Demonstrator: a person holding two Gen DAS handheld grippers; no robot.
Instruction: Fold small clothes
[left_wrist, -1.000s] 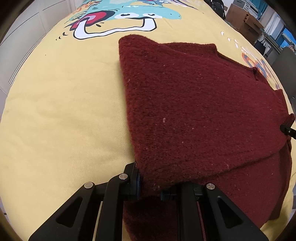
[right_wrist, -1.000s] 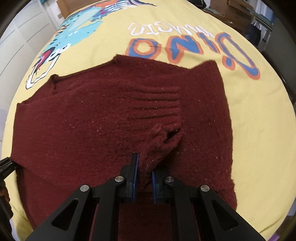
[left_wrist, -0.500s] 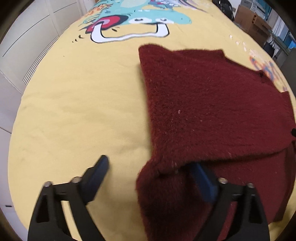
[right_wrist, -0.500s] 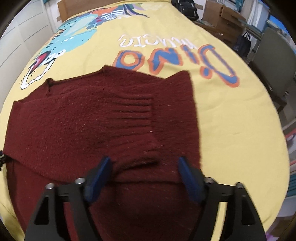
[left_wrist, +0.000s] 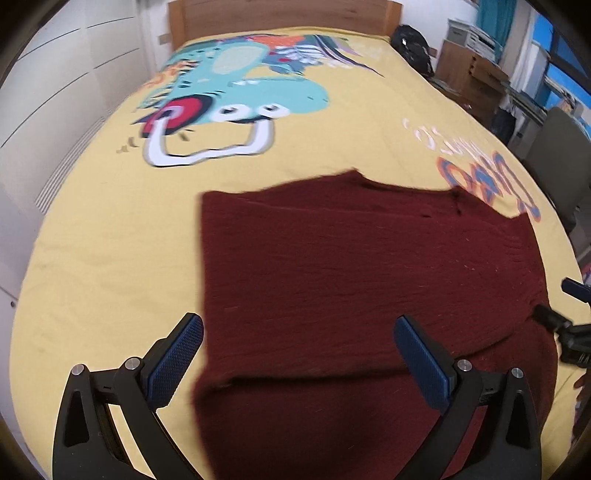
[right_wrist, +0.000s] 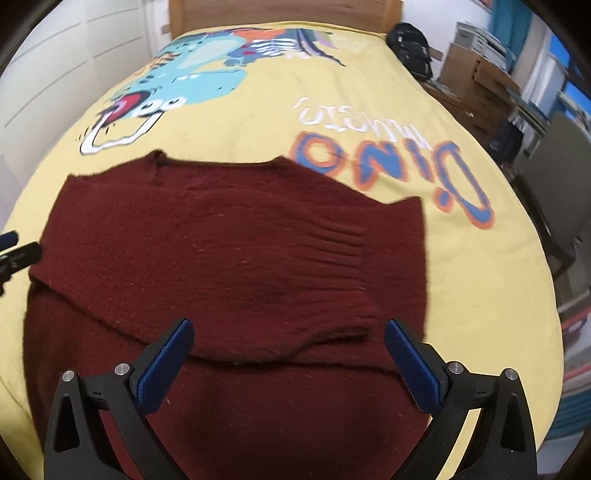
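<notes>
A dark red knit sweater lies flat on the yellow bedspread, with an upper layer folded over the lower part. It also shows in the right wrist view, where a ribbed cuff lies on top. My left gripper is open and empty, raised above the sweater's near left edge. My right gripper is open and empty above the fold's near edge. The right gripper's tips show at the right rim of the left wrist view.
The bedspread carries a teal dinosaur print and orange-blue lettering. A wooden headboard is at the far end. White wardrobe doors stand left. A black bag, boxes and a grey chair stand right.
Both grippers let go of the sweater, opened wide, and pulled up and back. The folded layer now lies flat on the lower part.
</notes>
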